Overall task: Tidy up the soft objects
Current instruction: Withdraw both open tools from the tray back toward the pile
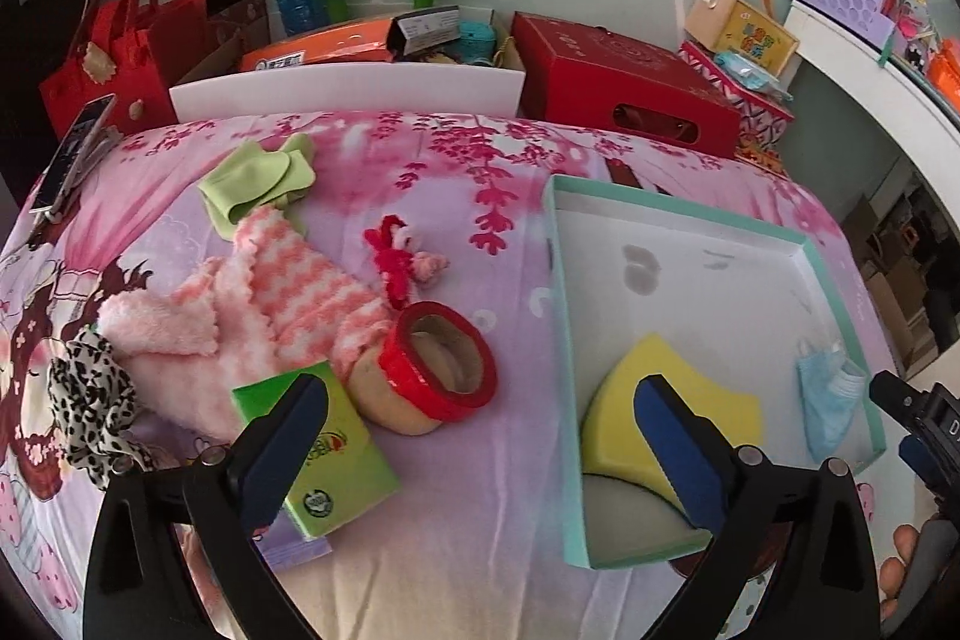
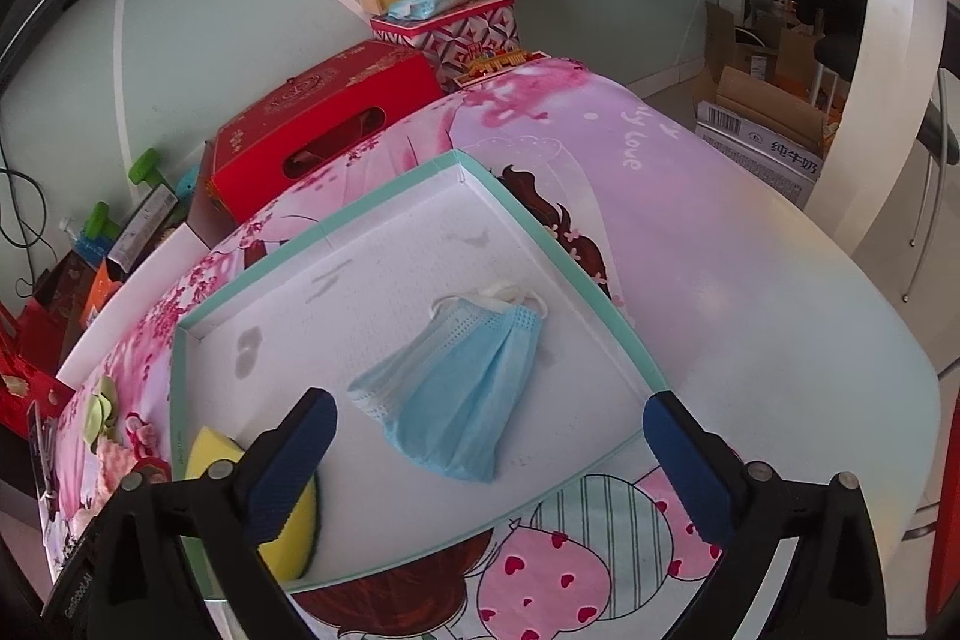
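sponge [image 1: 684,418] half hidden, mask [image 2: 456,388] clear

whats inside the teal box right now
Two things lie inside the teal box: a blue face mask and a yellow sponge. The left tool's finger covers part of the sponge; the rest is bare white floor.

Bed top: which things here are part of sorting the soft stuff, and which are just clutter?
Job:
teal tray
yellow sponge
blue face mask
pink fluffy cloths
green cloth
leopard-print fabric

Clutter:
red tape roll
green tissue pack
phone
red box
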The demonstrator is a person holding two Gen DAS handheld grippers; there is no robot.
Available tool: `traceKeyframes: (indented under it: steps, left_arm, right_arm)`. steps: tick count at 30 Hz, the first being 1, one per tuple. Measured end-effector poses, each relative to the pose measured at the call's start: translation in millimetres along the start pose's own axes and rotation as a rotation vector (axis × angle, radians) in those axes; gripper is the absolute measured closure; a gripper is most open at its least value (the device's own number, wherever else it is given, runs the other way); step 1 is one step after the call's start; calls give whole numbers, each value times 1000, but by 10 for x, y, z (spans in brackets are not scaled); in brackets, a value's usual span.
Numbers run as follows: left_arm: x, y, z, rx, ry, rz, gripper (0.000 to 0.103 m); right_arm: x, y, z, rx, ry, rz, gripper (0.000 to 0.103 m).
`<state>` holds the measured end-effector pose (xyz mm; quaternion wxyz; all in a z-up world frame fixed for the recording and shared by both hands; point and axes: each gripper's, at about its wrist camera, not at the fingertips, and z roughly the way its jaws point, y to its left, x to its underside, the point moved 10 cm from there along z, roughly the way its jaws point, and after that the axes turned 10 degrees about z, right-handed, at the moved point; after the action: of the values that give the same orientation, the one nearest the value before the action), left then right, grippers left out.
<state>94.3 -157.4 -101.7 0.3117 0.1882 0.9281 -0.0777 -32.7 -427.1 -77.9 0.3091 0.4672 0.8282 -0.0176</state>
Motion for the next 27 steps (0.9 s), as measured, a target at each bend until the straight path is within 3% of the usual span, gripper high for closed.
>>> traceKeyframes:
  steps: [8,14,18,27]
  left_arm:
    - [-22,163,-104,-45,-7,-7,1]
    - [-127,459,-376,-87,-60,-57,1]
    - [-144,830,-610,-171,-91,-98,1]
    - [45,1714,-997,-406,-66,-174,1]
  right_arm:
    - [17,-1,7,14,6,-6,0]
    - [-49,156,-178,-62,-52,5,0]
    - [-29,378,-260,-166,-58,12,0]
    - [185,765,-289,-189,-43,-99,0]
